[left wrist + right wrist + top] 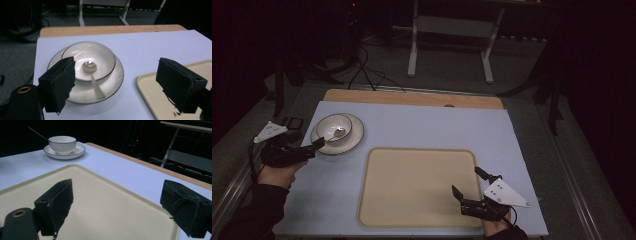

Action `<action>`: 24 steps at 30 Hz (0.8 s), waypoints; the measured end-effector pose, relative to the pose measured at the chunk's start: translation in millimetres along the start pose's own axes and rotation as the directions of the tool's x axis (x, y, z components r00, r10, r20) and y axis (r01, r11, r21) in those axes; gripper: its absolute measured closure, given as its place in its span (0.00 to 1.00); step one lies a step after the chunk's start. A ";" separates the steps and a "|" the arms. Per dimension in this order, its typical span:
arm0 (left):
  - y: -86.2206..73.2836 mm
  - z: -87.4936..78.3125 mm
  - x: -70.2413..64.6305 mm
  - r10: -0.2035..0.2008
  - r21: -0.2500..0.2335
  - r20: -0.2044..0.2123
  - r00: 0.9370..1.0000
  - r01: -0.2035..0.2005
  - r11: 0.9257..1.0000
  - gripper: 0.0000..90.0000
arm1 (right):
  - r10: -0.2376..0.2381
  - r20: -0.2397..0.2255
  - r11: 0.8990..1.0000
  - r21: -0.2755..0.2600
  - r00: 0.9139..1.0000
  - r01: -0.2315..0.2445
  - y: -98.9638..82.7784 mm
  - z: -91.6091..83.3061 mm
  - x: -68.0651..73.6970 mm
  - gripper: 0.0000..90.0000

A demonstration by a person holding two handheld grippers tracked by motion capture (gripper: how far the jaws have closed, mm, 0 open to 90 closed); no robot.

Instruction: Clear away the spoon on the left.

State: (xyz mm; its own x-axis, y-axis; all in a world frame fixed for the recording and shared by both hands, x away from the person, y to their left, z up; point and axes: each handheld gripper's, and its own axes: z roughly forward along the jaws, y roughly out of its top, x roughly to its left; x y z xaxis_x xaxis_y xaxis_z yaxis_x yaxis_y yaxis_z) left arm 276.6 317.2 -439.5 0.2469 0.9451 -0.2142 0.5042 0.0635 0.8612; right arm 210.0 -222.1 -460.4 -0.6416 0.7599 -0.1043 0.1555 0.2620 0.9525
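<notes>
High view: left gripper (318,143), jaws apart and empty, reaches the saucer (353,141) rim; right gripper (468,182) hovers open over the tray (412,187)

Left gripper view: thin, slippery spoon (93,77) lies between the fingers in a fragile bowl (100,53); its handle looks the best hold

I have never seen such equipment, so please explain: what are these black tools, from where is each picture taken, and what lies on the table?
A person holds a hand tool with two black jaws in each hand: the left gripper and the right gripper. One camera looks down from above; the other two ride on the grippers and look along their jaws. On the pale blue table lie a beige plastic tray and a white saucer bearing a white bowl with a dark rim, with a metal spoon inside. Both grippers are open and hold nothing; the left one is near the saucer.
</notes>
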 end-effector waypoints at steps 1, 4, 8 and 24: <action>-2.1 1.8 1.5 -0.014 0.008 0.000 1.000 0.014 1.000 0.24 | -0.002 0.001 1.000 0.003 1.000 0.002 -0.2 0.0 0.5 0.13; -7.6 7.2 4.1 -0.051 0.022 -0.017 0.999 0.051 0.998 0.30 | -0.002 0.000 1.000 0.003 1.000 0.002 -0.1 0.2 0.5 0.13; -11.9 14.5 5.7 -0.083 0.041 -0.038 0.996 0.085 0.996 0.40 | -0.003 -0.001 1.000 0.003 1.000 0.003 -0.1 1.3 0.8 0.13; -21.3 31.1 16.3 -0.202 0.058 -0.088 0.975 0.208 0.976 0.78 | -0.005 -0.002 1.000 0.012 1.000 0.005 -0.8 1.9 0.1 0.13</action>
State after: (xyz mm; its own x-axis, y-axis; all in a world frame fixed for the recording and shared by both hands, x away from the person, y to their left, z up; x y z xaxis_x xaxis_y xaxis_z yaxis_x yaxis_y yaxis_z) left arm 295.6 321.3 -475.7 0.0660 0.9372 -0.3425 0.5919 0.2396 0.7696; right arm 211.2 -221.1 -461.7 -0.6434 0.7578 -0.1083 0.1615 0.2726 0.9485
